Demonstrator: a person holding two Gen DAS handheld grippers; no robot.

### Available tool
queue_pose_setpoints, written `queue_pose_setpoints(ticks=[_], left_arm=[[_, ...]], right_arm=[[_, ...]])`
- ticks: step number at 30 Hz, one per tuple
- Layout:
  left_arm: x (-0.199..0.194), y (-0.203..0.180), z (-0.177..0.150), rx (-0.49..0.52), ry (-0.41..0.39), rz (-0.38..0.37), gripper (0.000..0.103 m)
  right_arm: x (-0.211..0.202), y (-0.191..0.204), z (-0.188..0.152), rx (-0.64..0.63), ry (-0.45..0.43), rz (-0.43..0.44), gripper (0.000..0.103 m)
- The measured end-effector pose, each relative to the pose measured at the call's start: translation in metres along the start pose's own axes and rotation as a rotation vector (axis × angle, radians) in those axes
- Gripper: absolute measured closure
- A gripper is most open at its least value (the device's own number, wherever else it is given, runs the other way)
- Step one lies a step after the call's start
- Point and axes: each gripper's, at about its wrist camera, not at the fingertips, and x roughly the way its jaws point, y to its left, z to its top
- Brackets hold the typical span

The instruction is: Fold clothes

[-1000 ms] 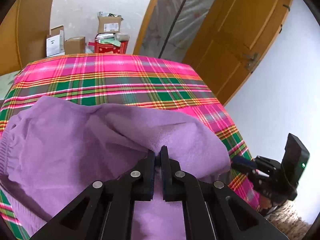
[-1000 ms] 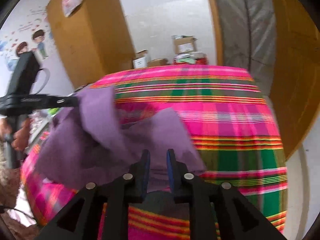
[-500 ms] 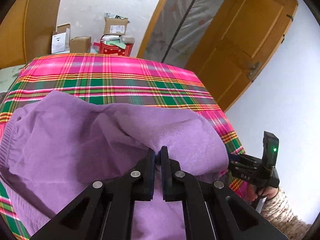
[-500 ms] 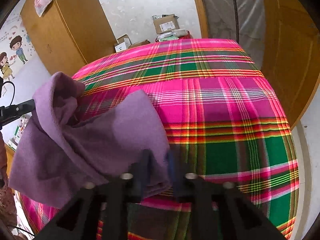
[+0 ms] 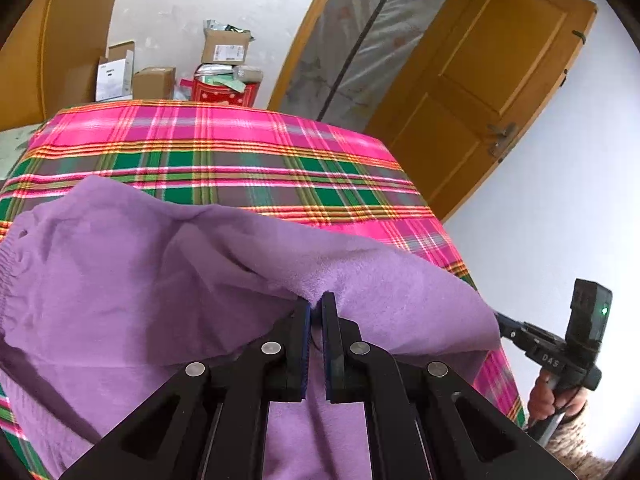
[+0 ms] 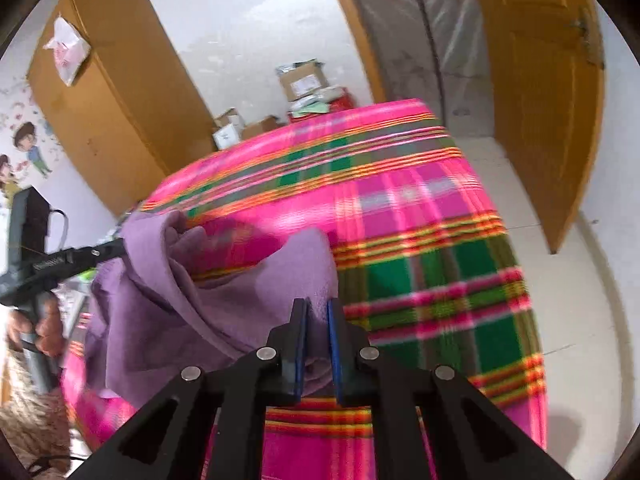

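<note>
Background: white walls, an orange-brown door (image 5: 496, 92) and a plastic-covered panel (image 5: 360, 40) beside it. Cardboard boxes (image 5: 156, 80) and a red box (image 5: 224, 94) are stacked on the floor beyond the far edge of the table. A wardrobe (image 6: 116, 120) is seen at the left of the right wrist view, with cartoon wall stickers (image 6: 24, 148) beside it.

Surface: table covered with a pink, green and orange plaid cloth (image 5: 248, 160).

Garment: a purple fleece garment (image 5: 140, 280) is spread over the near part of the cloth, rumpled, with a gathered elastic edge visible at far left of the left wrist view. The far half of the cloth is left uncovered.

Left gripper (image 5: 316, 304): jaws are pressed nearly together, with a raised ridge of the garment pinched between the pads. From the right wrist view this same gripper (image 6: 116, 246) is seen at the garment's far left corner, where the fabric is lifted into a peak; the hand (image 6: 44, 328) on its handle is visible.

Right gripper (image 6: 317, 306): jaws have just been closing and are now narrow, with a fold of the garment's edge (image 6: 280, 280) clamped between the blue pads. This corner is held near the table's front edge. From the left wrist view the gripper (image 5: 504, 322) is seen meeting the garment's right corner, its body carrying a green light (image 5: 605, 311). The right wrist view is motion-blurred.
</note>
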Motion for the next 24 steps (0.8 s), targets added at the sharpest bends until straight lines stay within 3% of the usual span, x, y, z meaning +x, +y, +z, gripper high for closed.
queue_pose_setpoints(ticks=[5,9,11,14,16,24], left_arm=[[0.009,-0.003,-0.001,0.0,0.019,-0.003,0.098],[0.006,-0.004,0.002,-0.001,0.009,0.0,0.098],[0.004,-0.005,0.003,0.001,-0.003,0.005,0.098],[-0.001,-0.005,0.007,0.004,-0.035,0.021,0.098],[-0.001,-0.005,0.009,0.005,-0.035,0.017,0.098],[0.009,-0.006,0.01,0.013,0.012,0.017,0.095]], right_arm=[[0.0,0.002,-0.009,-0.016,-0.036,-0.065,0.089],[-0.019,0.018,-0.007,-0.087,-0.139,-0.051,0.089],[-0.025,0.033,-0.009,-0.164,-0.159,0.003,0.089],[-0.021,0.053,-0.016,-0.277,-0.135,0.056,0.085],[-0.009,0.062,-0.02,-0.321,-0.094,0.014,0.082],[0.009,0.06,-0.025,-0.287,-0.013,0.101,0.075]])
